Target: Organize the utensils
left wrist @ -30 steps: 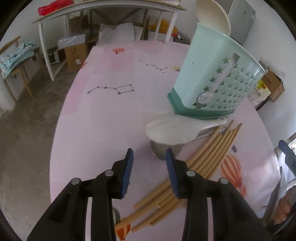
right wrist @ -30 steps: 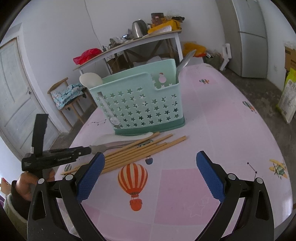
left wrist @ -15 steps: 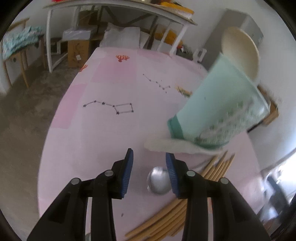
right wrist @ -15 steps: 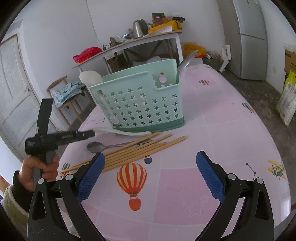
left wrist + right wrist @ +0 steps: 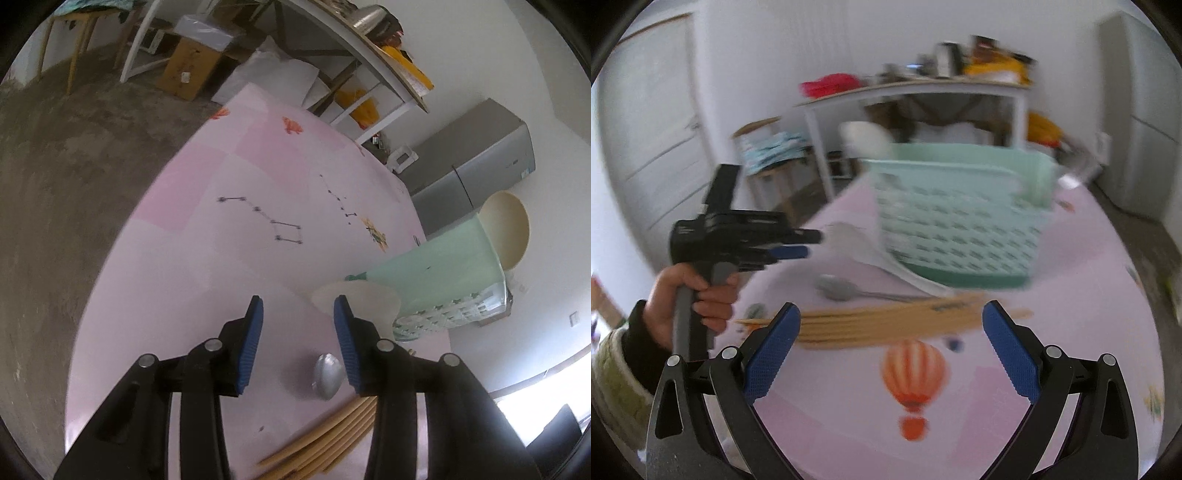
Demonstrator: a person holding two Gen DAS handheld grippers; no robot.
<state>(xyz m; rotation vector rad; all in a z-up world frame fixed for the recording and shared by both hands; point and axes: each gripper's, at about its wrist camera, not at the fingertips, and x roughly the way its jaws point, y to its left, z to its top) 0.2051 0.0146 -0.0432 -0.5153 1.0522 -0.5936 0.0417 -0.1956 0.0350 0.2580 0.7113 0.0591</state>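
- Pink printed worktop (image 5: 229, 280); mint basket (image 5: 960, 225) stands at its far side, metal spoon (image 5: 838, 288) and chopsticks (image 5: 886, 323) lie just in front.
- Spoon judged light, stiff, slippery; best taken across the thin handle.
- Left claw (image 5: 297, 332): jaws part open, just been opening, nothing between them.
- Right claw (image 5: 888, 350): spread wide, empty, above chopsticks.

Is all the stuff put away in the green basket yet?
Not yet. One white spoon already stands in the green basket. Both grippers, left and right, are open and empty. The chopsticks, metal spoon and white ladle lie on the table.
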